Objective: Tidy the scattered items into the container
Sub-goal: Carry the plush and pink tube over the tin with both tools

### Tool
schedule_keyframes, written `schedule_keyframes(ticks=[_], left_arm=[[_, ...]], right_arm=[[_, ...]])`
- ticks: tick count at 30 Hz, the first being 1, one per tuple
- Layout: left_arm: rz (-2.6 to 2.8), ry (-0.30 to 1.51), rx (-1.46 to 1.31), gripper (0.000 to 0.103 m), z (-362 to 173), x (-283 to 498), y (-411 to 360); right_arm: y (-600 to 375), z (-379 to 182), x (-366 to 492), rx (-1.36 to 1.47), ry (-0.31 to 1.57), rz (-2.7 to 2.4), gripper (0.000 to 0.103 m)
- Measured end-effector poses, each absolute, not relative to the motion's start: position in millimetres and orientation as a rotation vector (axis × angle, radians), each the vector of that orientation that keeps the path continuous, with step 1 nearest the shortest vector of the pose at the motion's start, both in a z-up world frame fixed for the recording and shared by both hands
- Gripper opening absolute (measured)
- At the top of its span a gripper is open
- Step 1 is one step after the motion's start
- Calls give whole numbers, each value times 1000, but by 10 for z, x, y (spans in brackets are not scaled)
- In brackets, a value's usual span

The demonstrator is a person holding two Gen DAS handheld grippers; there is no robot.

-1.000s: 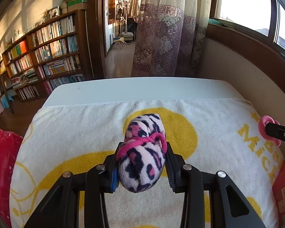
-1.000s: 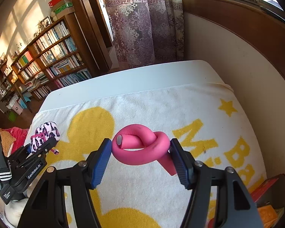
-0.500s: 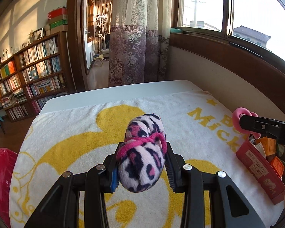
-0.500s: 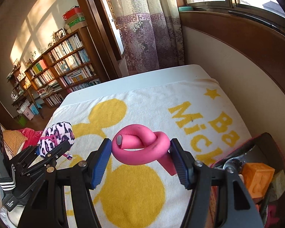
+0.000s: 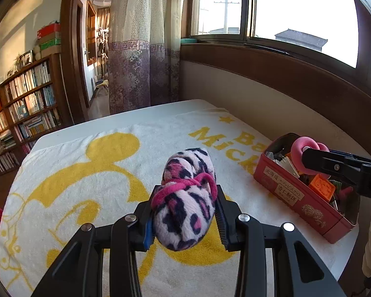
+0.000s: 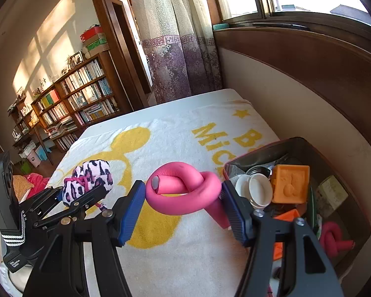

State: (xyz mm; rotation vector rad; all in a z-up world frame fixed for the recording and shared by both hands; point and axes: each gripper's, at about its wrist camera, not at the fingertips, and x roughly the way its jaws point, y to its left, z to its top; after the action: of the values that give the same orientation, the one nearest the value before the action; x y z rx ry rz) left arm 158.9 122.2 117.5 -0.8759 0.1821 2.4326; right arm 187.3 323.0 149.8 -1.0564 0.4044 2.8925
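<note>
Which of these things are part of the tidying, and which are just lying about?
Part of the job: leopard-print plush in left claw; pink foam twist in right claw; red tin.

Lying about: towel; bookshelf; curtain.

A wide window (image 5: 296, 17) with a dark wooden frame lets in bright daylight; a utility pole and a tiled roof show beyond the glass. Left of the window hangs a lace curtain (image 5: 146, 49) with a purple patterned lower half. Left of the curtain a dark wooden doorway (image 5: 86, 57) opens onto another room. Further left of the doorway, a tall bookshelf (image 6: 79, 91) packed with books stands against a cream wall (image 6: 44, 32) crossed by sunlit window patches. Boxes sit on top of the bookshelf.
</note>
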Motion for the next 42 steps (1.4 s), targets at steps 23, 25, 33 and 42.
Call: schedule_keyframes(ticks=[23,25,33,42], left_arm=[[2223,311,-813,41,1252,2125,2438],[2209,322,-805,41,1265,2152,2538],[2155,358,-806,41,1230,2177,2900],[2123,371,-825,41,1151,2113,3172]], right_arm=[[4161,1491,2896,-811,438,2717,67],[4209,1479,2931,-805,437,2707,67],[4371,1399,2996,-801,448,2675,67],[4472,1324,2962,-826,467,2664,67]])
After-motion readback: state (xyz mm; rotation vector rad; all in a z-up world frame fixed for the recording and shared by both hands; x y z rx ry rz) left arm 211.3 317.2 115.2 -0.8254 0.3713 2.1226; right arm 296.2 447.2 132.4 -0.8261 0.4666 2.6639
